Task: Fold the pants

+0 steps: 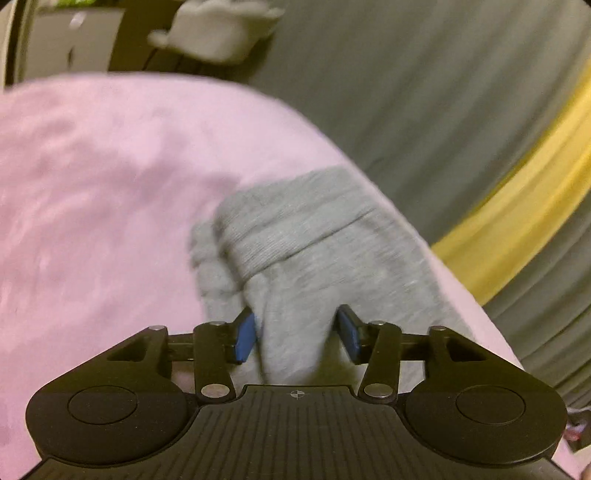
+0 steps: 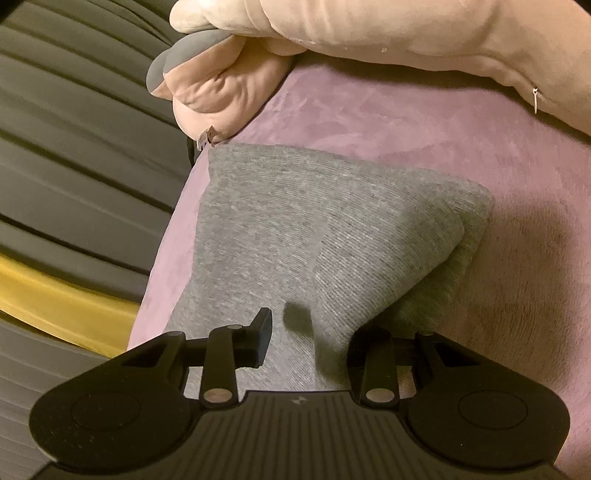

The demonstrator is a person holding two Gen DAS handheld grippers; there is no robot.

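- On the pink plush bed cover [image 2: 369, 122] lie the grey pants [image 2: 277, 229], folded into a thick, layered bundle near the bed's edge.
- Left gripper [image 1: 297, 332]: its blue pads [image 1: 245, 338] stand apart around a bunched ridge of the knit cloth; that view is blurred, so I cannot tell whether they press on it.
- Right gripper [image 2: 306, 341]: a fold of the pants runs between its jaws, but the right-hand finger is hidden under the cloth, so I cannot tell whether it is clenched.
- A pale, soft, wrinkled cushion [image 2: 388, 33] with a small zip pull lies along the far side, cut off by the frame.
- Beside the bed hangs grey pleated fabric [image 2: 74, 129] crossed by a yellow band [image 2: 55, 302].
- No container is in view.
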